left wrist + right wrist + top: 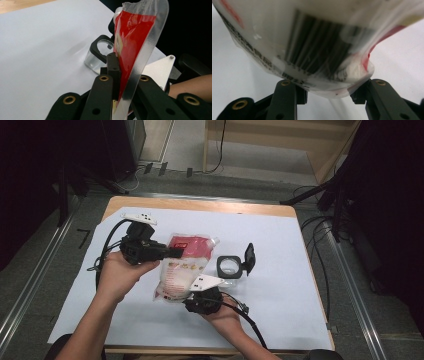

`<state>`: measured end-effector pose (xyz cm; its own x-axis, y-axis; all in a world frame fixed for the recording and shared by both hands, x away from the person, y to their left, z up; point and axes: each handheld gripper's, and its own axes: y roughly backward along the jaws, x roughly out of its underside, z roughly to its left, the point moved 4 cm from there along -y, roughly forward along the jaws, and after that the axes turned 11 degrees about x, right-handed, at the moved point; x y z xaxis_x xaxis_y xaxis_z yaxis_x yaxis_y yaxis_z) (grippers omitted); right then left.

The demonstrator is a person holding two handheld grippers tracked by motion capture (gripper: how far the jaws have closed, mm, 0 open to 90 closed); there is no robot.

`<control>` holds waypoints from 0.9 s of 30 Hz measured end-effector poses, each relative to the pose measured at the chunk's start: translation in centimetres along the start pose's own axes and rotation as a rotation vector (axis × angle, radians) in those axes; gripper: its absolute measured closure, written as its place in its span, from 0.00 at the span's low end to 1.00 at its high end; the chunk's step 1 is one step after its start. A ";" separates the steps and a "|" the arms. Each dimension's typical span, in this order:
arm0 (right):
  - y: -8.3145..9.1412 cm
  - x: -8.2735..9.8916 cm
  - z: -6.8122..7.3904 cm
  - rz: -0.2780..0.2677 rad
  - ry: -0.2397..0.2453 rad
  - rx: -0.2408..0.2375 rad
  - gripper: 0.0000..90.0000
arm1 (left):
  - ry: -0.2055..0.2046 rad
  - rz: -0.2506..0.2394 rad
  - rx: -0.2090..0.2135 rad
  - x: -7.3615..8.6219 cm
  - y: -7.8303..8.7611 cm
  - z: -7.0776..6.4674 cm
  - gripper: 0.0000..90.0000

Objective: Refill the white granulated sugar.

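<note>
Red-and-white spouted pouch (181, 265) held up over the middle of the table (280, 211), above the white sheet (280, 270) covering it; red top end with the spout pointing away toward the far right, pale lower end with a barcode (317, 53) toward the near edge. Pinched by its sealed clear side seam (140, 65) in the left hand-held gripper (170, 252), jaws closed tight on that thin edge. Lower end cradled between the jaws of the right hand-held gripper (192, 292), both pads (302, 96) pressing against the rounded bottom of the pouch from either side, partly spread around its width. Left hand (120, 275) gripping its tool from the near left, right hand (225, 315) coming up from the near edge beneath the pouch. Just right of the pouch, standing on the sheet: small clear container (229, 268) with a black rim and a black hinged lid (248, 257) flipped up. Same container seen past the pouch edge in the left gripper view (96, 56). Black cables (107, 247) trailing from both tools across the sheet.
</note>
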<state>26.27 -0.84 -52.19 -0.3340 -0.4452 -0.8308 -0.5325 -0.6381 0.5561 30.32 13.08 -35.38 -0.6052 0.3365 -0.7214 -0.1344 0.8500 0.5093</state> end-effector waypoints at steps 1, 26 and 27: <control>0.1 0.0 0.0 0.000 0.004 0.006 0.65 | 0.001 0.000 0.004 0.0 -0.1 0.0 0.99; 0.7 -0.2 0.4 0.031 0.010 -0.046 0.65 | -0.087 0.075 -0.011 0.1 -2.5 0.3 0.89; 0.7 -0.2 0.4 0.031 0.003 -0.054 0.66 | -0.092 0.073 -0.016 0.1 -2.6 0.3 0.89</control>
<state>25.65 -0.91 -51.64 -0.3472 -0.4668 -0.8134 -0.4794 -0.6571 0.5817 30.87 11.06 -36.93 -0.5392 0.4339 -0.7218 -0.1053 0.8156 0.5689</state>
